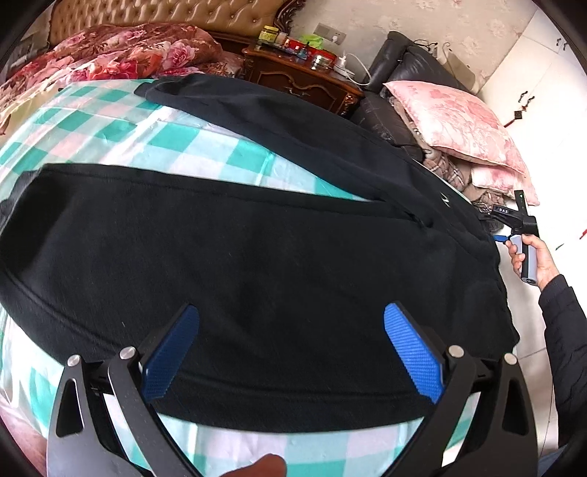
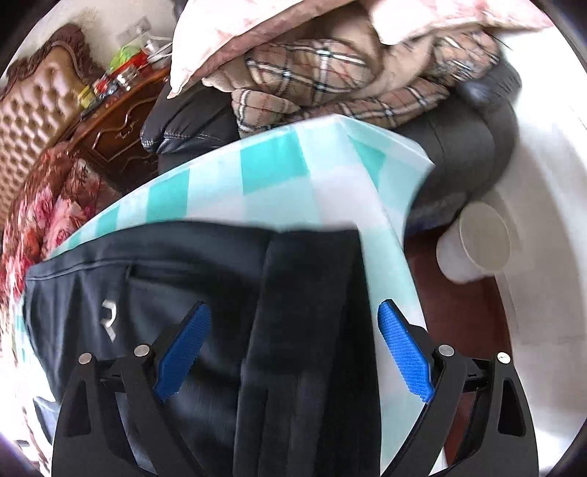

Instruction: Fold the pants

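Note:
Black pants (image 1: 256,257) lie spread on a bed with a teal-and-white checked sheet (image 1: 176,135), legs splayed toward the headboard. My left gripper (image 1: 291,312) hovers open over the nearer leg, blue pads wide apart with only cloth beneath them. In the left wrist view the right gripper (image 1: 493,220) sits at the waist end, held by a hand (image 1: 532,257). In the right wrist view my right gripper (image 2: 293,310) is open above the waistband (image 2: 312,330) of the pants (image 2: 183,293), near the bed's corner. A small white logo (image 2: 109,319) shows on the fabric.
A floral quilt (image 1: 121,51) lies by the padded headboard (image 1: 165,14). A wooden nightstand (image 1: 304,79) with jars stands beside a black leather chair (image 1: 396,66) piled with a pink pillow (image 1: 458,121) and a plaid blanket (image 2: 312,80). A white cup (image 2: 477,242) sits below the bed's corner.

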A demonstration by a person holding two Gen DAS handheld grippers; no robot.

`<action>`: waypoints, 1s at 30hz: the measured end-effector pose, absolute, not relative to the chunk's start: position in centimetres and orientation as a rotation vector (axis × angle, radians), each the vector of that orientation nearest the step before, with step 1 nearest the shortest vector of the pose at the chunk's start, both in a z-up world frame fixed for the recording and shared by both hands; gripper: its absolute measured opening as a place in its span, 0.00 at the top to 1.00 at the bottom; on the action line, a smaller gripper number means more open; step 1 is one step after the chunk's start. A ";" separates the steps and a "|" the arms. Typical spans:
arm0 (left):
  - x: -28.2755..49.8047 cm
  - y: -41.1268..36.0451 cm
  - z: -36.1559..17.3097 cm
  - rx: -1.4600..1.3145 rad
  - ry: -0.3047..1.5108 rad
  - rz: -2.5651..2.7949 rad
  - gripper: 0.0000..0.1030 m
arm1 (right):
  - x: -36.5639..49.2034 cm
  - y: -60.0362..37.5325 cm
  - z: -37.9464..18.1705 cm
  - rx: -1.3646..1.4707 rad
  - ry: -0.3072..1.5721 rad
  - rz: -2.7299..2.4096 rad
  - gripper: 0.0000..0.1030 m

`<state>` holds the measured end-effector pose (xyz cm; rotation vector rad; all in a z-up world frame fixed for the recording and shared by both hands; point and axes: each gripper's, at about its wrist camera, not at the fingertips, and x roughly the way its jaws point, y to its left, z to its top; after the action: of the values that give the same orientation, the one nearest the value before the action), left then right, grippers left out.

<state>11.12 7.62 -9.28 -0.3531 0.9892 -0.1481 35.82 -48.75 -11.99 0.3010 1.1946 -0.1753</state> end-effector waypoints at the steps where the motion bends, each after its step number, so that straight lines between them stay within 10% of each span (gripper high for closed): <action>1: 11.3 7.9 -9.3 -0.353 0.990 -0.138 0.02 | 36.6 -48.7 -12.4 0.282 1.195 -0.166 0.13; 4: 12.1 9.0 -9.1 -0.362 0.980 -0.102 0.02 | 38.1 -48.4 -13.2 0.212 1.190 -0.156 0.17; 8: 13.2 10.2 -8.8 -0.364 0.965 -0.074 0.02 | 37.8 -46.8 -12.6 0.069 1.145 -0.097 0.56; 13: 17.0 11.7 -8.1 -0.408 0.935 -0.110 0.15 | 34.7 -43.7 -8.9 -0.066 1.012 -0.053 0.71; 20: 25.6 16.1 -5.5 -0.554 0.871 -0.171 0.33 | 19.2 -37.1 1.0 -0.185 0.604 0.231 0.72; 30: 47.1 20.4 -11.4 -0.954 1.087 -0.197 0.37 | 9.3 -33.0 1.4 -0.223 0.586 0.386 0.72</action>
<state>47.06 20.44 -11.44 -0.9543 1.0872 -0.1973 9.34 -33.03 1.39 -0.2233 0.5857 0.3857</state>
